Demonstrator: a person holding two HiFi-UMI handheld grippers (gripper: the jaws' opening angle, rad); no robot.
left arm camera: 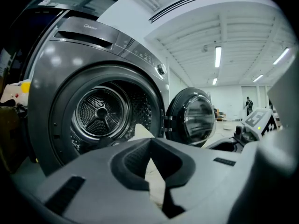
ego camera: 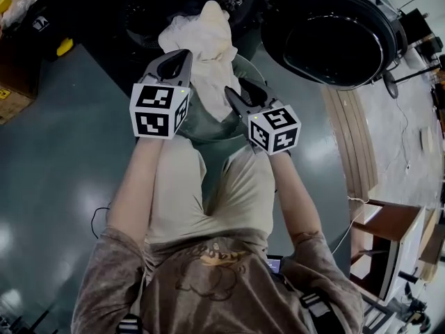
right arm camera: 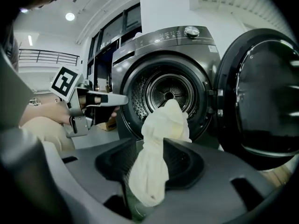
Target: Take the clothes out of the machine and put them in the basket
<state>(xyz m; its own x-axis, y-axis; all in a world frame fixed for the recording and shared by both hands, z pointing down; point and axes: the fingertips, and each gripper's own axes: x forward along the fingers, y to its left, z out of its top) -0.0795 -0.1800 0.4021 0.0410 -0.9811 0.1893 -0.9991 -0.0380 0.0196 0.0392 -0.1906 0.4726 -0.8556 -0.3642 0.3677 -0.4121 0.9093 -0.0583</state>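
A crumpled cream cloth point(ego camera: 205, 47) drapes from the mouth of the dark grey front-loading washing machine point(right arm camera: 163, 45) down into the round grey-green basket point(ego camera: 195, 120) just before it. The right gripper point(ego camera: 235, 89) points slightly downward at the cloth's lower right. Its jaws stand apart, and the bunched cloth rises between the pads. The left gripper point(ego camera: 184, 53) lies at the cloth's left edge with its tips drawn together. Cloth shows through the slit, but no pinch can be made out. Both bare forearms reach forward, side by side, over bent knees. The round machine door point(ego camera: 327, 37) hangs open at the right.
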